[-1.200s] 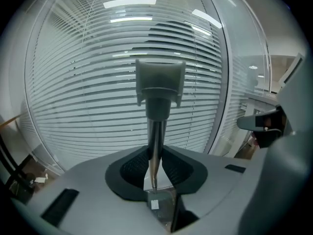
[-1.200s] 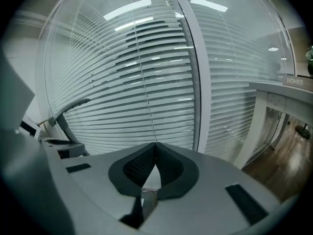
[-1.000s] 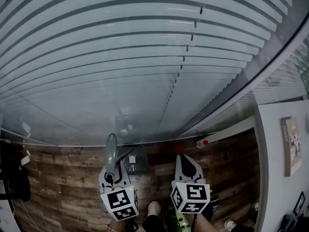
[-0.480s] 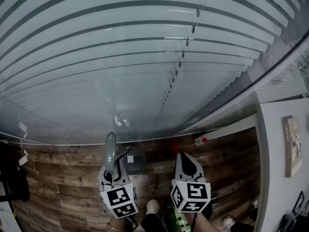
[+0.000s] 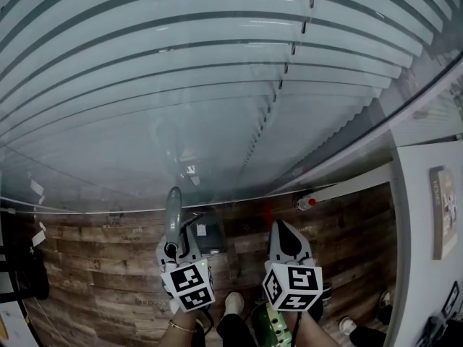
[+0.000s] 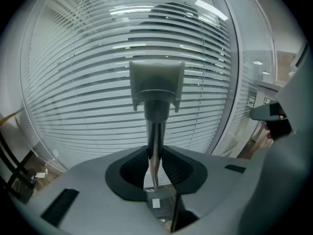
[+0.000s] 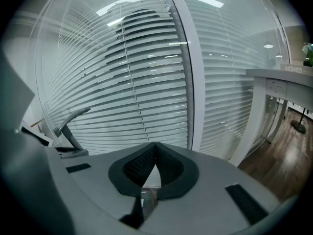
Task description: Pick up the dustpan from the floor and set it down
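Jaws of left gripper (image 6: 155, 153) clamp dustpan handle (image 6: 156, 89) facing blinds (image 6: 93, 58).

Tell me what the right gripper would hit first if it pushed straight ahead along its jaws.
The right gripper would likely meet the glass wall with blinds, just left of its white post; nothing shows between, though depth is unclear.

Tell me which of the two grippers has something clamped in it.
The left gripper: its jaws pinch the grey dustpan handle, which sticks out past them. The right gripper has its jaws meeting with nothing between them.
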`<state>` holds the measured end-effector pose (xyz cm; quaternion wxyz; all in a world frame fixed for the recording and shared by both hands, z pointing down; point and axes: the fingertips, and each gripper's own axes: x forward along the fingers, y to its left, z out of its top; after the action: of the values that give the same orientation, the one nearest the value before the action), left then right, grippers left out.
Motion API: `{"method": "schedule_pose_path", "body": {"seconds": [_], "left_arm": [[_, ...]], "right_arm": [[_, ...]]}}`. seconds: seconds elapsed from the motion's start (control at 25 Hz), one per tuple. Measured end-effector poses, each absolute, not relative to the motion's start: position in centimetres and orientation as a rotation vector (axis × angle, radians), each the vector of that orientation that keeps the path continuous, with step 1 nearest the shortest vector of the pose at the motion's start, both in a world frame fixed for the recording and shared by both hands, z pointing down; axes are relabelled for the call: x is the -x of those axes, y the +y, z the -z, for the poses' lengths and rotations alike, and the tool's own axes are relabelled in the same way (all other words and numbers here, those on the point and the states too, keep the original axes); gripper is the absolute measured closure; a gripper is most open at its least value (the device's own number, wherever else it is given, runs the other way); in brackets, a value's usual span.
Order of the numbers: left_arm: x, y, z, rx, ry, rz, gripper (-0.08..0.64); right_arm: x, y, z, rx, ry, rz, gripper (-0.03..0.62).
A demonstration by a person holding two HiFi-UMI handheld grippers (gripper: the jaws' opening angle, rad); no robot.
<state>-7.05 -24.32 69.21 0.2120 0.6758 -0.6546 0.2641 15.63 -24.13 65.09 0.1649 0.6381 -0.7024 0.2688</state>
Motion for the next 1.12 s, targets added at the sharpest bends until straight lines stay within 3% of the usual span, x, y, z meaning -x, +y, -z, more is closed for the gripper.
{"method": "schedule_pose_path", "body": {"seconds": [0.8,1.12], "left_arm": [[7.0,-25.3,-70.4,-1.901,-1.8,-0.666,0.462],[7.0,-25.2,-70.0,-1.915,-1.75,-0.647,0.414]], "right_arm": [[-15.1,-23.8,-65.7,-1.828,-1.976,-0.78,0.56],[-14.6,-23.4,-64.2,-1.837,-1.97,-0.77,0.56]]}}
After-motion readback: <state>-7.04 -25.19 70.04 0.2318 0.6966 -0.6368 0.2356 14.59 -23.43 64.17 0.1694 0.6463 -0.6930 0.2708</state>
